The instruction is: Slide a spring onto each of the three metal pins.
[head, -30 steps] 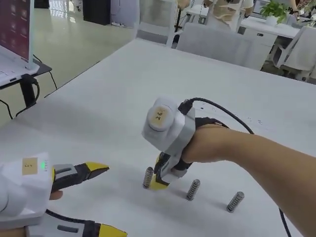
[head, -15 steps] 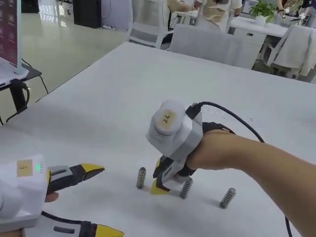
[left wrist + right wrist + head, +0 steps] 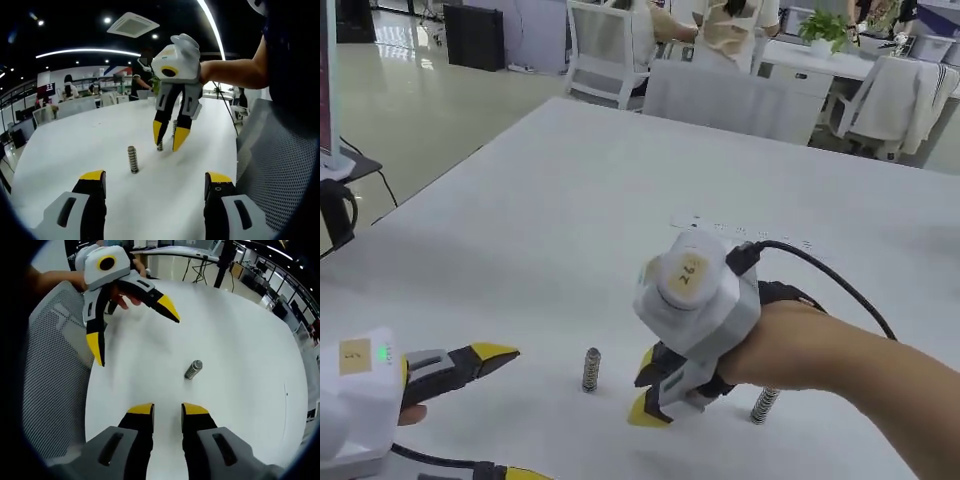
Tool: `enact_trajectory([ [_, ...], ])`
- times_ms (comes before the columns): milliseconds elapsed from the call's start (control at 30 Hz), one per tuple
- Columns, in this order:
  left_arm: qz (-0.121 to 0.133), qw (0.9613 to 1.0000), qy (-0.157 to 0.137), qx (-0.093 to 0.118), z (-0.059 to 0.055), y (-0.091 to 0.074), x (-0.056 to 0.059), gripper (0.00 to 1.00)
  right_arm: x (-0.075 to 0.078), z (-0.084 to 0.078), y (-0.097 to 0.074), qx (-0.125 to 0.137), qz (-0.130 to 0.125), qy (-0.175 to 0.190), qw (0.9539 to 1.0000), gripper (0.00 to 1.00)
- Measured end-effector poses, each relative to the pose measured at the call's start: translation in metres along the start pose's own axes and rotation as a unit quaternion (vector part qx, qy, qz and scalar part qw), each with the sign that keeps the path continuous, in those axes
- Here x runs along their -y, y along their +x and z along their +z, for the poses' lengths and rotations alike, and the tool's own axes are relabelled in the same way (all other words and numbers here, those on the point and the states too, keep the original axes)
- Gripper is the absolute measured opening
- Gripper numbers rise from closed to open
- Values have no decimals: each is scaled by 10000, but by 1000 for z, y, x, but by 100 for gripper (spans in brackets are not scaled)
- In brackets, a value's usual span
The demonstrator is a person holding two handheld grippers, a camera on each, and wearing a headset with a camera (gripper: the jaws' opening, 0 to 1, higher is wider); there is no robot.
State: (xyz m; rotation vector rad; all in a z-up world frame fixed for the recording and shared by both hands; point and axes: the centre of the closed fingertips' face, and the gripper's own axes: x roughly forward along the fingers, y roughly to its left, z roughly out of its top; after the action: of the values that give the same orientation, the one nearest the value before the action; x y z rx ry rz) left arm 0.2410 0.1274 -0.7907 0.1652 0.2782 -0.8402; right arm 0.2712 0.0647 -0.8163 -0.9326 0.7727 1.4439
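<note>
Right tongs [image 3: 168,409] parted, empty; left tongs [image 3: 155,177] spread wide, empty. I'd straddle the spring [image 3: 193,369] squarely, pinch mid-coil lightly, keep it upright.

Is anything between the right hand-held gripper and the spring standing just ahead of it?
Nothing visible does. Bare table lies between the right hand-held gripper and the spring; the left hand-held gripper sits off to the side.
</note>
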Motion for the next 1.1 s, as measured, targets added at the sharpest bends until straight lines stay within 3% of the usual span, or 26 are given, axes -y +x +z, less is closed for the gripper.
enact_trajectory([
  [600,-107,9999,-8,-23,0,4,6,78,-26,-26,-16,349,-154,470,9982,20],
  [1100,-144,9999,-11,-42,1,7,9,78,-25,-57,-39,583,-494,953,9925,21],
])
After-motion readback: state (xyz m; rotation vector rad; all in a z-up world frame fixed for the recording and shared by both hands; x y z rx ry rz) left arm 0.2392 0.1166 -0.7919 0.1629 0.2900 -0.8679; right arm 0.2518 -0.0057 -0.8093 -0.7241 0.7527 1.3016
